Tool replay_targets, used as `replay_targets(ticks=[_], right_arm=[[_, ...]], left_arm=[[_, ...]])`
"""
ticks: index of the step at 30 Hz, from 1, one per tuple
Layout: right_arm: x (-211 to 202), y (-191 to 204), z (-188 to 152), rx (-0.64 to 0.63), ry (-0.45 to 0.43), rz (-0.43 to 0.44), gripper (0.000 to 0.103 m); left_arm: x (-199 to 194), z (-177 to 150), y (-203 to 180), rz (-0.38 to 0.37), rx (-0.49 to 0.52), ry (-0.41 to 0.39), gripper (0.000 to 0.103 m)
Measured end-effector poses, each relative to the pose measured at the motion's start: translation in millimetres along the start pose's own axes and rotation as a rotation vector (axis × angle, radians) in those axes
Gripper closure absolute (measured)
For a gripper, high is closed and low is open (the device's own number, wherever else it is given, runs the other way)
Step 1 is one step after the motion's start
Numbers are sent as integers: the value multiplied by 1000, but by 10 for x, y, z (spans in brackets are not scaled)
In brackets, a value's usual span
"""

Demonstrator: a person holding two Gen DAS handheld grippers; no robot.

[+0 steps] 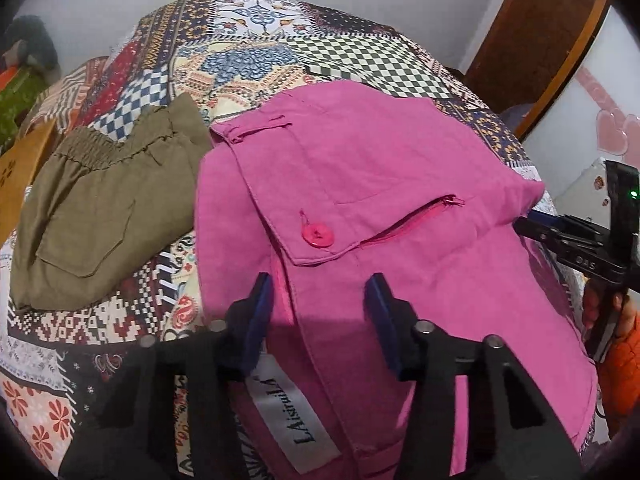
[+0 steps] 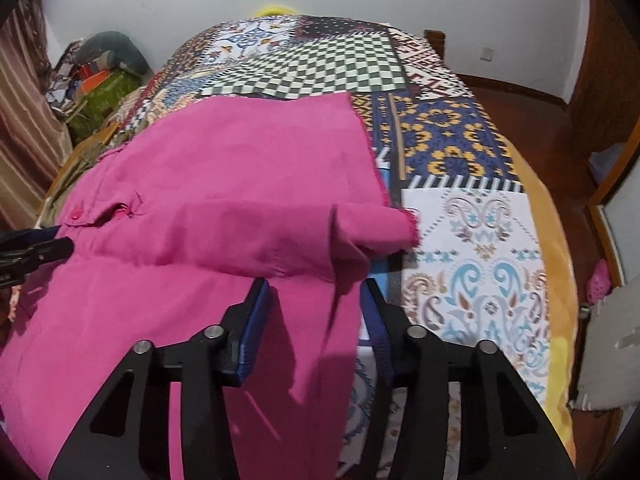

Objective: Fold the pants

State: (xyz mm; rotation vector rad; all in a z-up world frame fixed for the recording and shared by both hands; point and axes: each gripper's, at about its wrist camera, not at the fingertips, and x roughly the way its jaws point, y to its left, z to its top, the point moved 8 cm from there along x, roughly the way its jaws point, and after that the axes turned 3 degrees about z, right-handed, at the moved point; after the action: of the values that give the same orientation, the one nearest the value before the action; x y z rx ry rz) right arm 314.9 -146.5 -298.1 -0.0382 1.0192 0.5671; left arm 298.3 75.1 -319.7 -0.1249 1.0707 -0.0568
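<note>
Pink pants point(image 1: 392, 208) lie partly folded on the patchwork bedspread point(image 2: 472, 240). Olive pants point(image 1: 100, 208) just beside, to the left. Left tongs point(image 1: 318, 300) and right tongs point(image 2: 316, 300) both spread wide over pink cloth, gripping nothing. Lower pant edge cut off by the frame.

"LAisiruiLA" on white sewn label point(image 1: 294, 420) inside pink pants point(image 1: 380, 184), "DAS" on right tongs point(image 1: 536, 226)

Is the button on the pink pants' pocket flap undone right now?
No. In the left wrist view the pink button sits fastened through the pocket flap of the pink pants, holding it flat.
</note>
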Motion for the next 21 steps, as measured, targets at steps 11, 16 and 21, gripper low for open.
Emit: replay_targets(ticks=[11,16,21], right_arm=[[78,144,26,-32,-13,33,94],[36,135,-20,-47,-14,16,96],[58,93,-96,-16,14,26,97]], left_arm=[[-56,8,-24,-23,16,-6,96],[-69,10,100,-4,10,-9,99],[-19,-25,174,-20,-10,1,98]])
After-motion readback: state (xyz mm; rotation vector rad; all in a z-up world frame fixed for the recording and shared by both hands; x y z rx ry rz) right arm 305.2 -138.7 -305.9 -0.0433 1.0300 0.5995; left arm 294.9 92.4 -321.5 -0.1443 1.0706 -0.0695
